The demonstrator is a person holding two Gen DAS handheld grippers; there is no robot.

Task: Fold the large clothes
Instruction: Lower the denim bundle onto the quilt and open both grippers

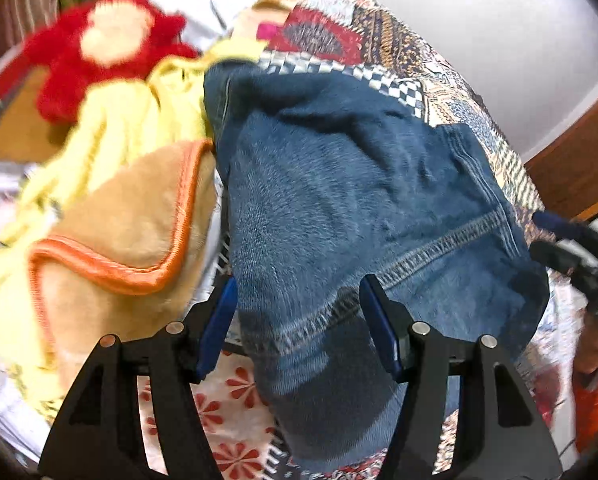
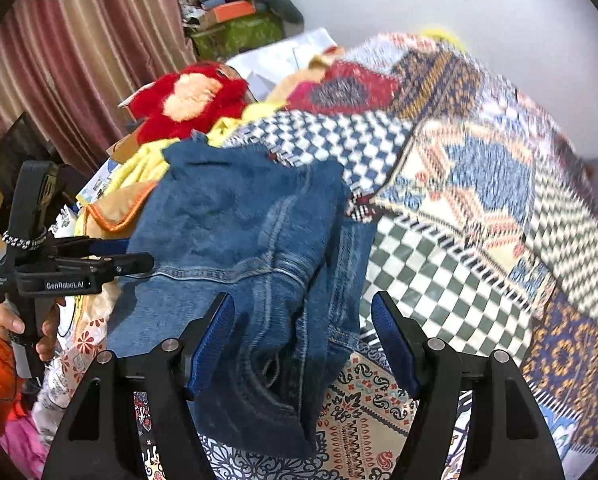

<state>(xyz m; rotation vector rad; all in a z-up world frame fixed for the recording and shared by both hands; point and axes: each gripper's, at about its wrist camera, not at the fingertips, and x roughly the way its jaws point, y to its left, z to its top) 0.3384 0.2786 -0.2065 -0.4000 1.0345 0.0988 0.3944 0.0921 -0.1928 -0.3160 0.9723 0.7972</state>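
Note:
A pair of blue denim jeans (image 1: 359, 208) lies folded in a thick bundle on a patchwork bedspread (image 1: 399, 40). It also shows in the right wrist view (image 2: 235, 232). My left gripper (image 1: 297, 324) is open, its blue pads on either side of the near end of the jeans, not pinching them. My right gripper (image 2: 303, 340) is open too, jaws spread above the near folded edge of the jeans. The left gripper also shows in the right wrist view (image 2: 139, 254), at the left edge of the jeans, held by a hand.
A tan blanket with orange trim (image 1: 131, 224) and yellow cloth (image 1: 131, 120) lie left of the jeans. A red plush toy (image 1: 99, 48) sits behind them. Striped curtains (image 2: 79, 52) hang at far left. A white wall (image 1: 479, 20) stands behind the bed.

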